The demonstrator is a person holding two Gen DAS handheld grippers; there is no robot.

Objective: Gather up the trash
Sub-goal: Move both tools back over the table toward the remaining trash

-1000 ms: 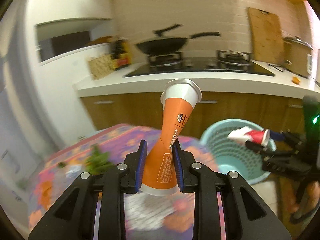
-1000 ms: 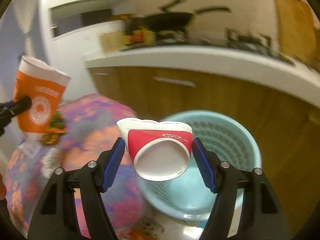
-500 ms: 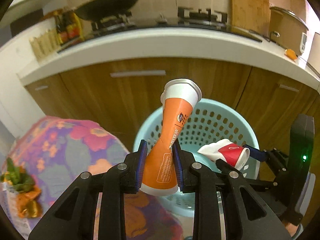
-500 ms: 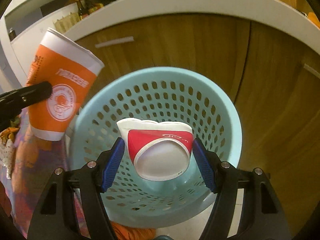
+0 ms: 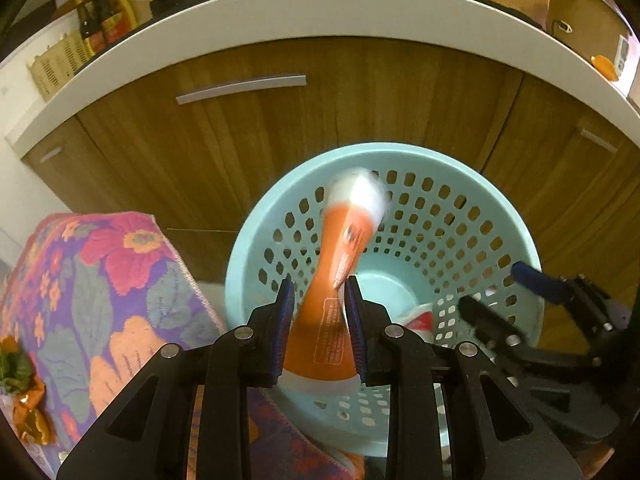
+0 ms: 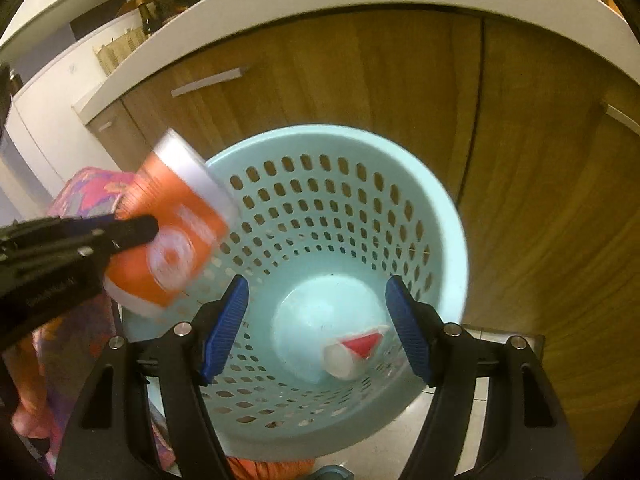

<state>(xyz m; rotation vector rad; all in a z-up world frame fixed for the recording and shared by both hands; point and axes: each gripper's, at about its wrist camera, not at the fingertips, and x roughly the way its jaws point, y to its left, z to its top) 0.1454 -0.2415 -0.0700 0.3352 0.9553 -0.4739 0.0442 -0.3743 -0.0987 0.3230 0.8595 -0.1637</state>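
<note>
L wrist view: left gripper had its blue pads closed tight on the waist of the orange cup, pinching it flat; cup's long axis ran up and away from the fingers, white rim end blurred, leaning over the mouth of the teal basket. Cup base sat nearest the camera, rim toward the far basket wall, so release should, I judge, send it straight down inside. Red-and-white cup only partly seen low in basket behind the R finger. Right gripper reached in from the R edge over the rim, nothing btwn its fingers as far as visible. Floral cloth just beside the basket on L; wood cabinets and white countertop behind. R wrist view: right gripper was spread wide, empty, looking down into the teal basket. Red-and-white cup lay on its side on the basket floor, toward the near-R wall. Orange cup, held by left gripper, hung tilted and blurred at the basket's L rim, partly over the opening. L hand clearly the one w/ work left; R's piece was binned.
</note>
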